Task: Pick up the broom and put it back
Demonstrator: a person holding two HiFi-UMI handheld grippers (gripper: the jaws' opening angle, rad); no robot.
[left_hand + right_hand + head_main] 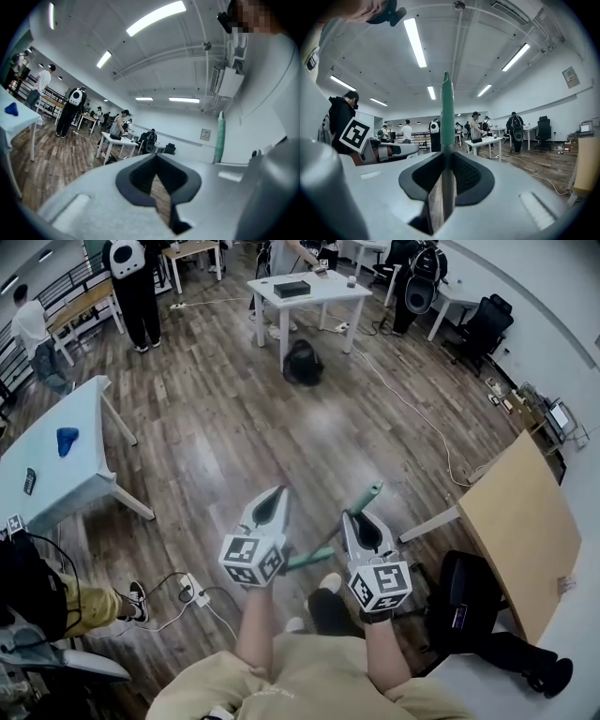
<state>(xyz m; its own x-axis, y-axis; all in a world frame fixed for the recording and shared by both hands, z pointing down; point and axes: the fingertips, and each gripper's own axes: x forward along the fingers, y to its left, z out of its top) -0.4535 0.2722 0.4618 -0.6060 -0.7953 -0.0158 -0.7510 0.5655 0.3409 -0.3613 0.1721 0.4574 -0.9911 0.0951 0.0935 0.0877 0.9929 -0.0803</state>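
The broom shows as a green handle [368, 494] that slants up to the right between my two hands, and its lower part [310, 562] passes under the left gripper. The brush head is hidden. My right gripper [354, 517] is shut on this handle. In the right gripper view the green handle [447, 117] rises straight out of the gripper [446, 158]. My left gripper [277, 494] sits just left of the handle, shut, with nothing between its fingers. In the left gripper view the gripper [156, 156] is empty and the handle [219, 137] stands apart at the right.
A white table [89, 486] with a blue object [67, 440] stands at the left, another white table [330, 292] at the back. A black bag [303, 363] and a cable [412, 411] lie on the wood floor. A wooden board [521, 521] is at the right. People [137, 282] stand at the back left.
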